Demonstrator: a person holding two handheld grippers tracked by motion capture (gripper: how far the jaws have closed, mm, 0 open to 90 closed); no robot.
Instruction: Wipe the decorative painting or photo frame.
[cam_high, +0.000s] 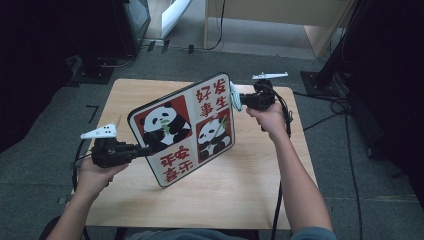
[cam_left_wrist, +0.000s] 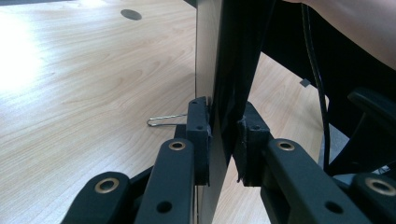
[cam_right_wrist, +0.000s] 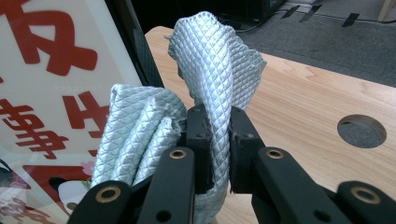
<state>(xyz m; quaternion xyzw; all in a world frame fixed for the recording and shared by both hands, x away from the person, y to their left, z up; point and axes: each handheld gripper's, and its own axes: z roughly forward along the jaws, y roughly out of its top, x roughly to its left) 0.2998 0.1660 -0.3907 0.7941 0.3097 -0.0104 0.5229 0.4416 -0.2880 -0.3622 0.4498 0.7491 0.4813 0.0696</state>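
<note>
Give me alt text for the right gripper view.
The right tool pinches a bunched, quilted silvery cloth between its black jaws. A panda board with red characters stands at the left, the wooden table with a round hole behind.

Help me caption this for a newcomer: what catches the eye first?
A white board with red-framed pandas and red characters stands tilted above the middle of the wooden table. The left gripper clamps its lower left edge, while the right gripper, at its upper right corner, pinches a pale quilted cloth.
</note>
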